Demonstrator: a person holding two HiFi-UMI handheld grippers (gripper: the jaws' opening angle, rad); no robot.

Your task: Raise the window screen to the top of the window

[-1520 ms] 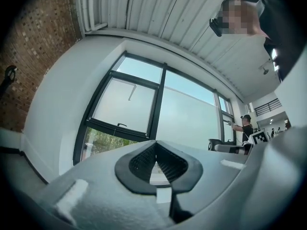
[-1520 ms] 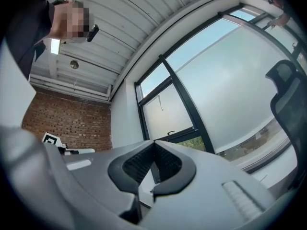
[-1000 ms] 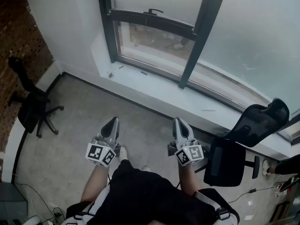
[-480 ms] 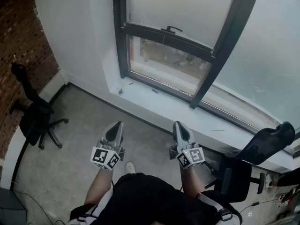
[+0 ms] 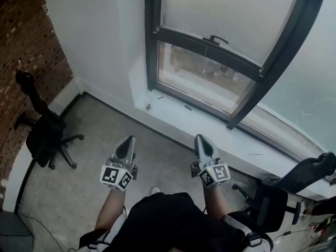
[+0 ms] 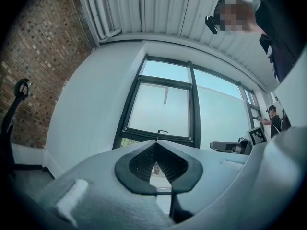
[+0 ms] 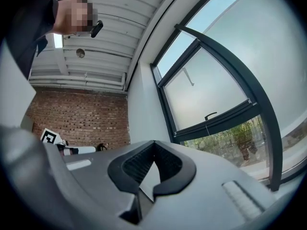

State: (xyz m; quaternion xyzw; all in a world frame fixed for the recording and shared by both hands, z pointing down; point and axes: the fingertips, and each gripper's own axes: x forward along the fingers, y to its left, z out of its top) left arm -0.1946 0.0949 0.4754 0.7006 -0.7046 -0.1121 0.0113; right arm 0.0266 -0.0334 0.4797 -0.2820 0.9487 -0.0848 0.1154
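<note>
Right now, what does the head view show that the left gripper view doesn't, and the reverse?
Head view only: the person's lap, the wide stretch of floor in front of the window, and the left gripper and right gripper whole from above, both short of the window.
Left gripper view only: the ribbed ceiling, and the left gripper's jaws up close, closed with nothing between them.
Both: the window screen with its handle, its bottom bar partway up the window, the brick wall and the black office chair on the left.

Red-brown brick wall, black window frame, white sill; grey floor, black chair
</note>
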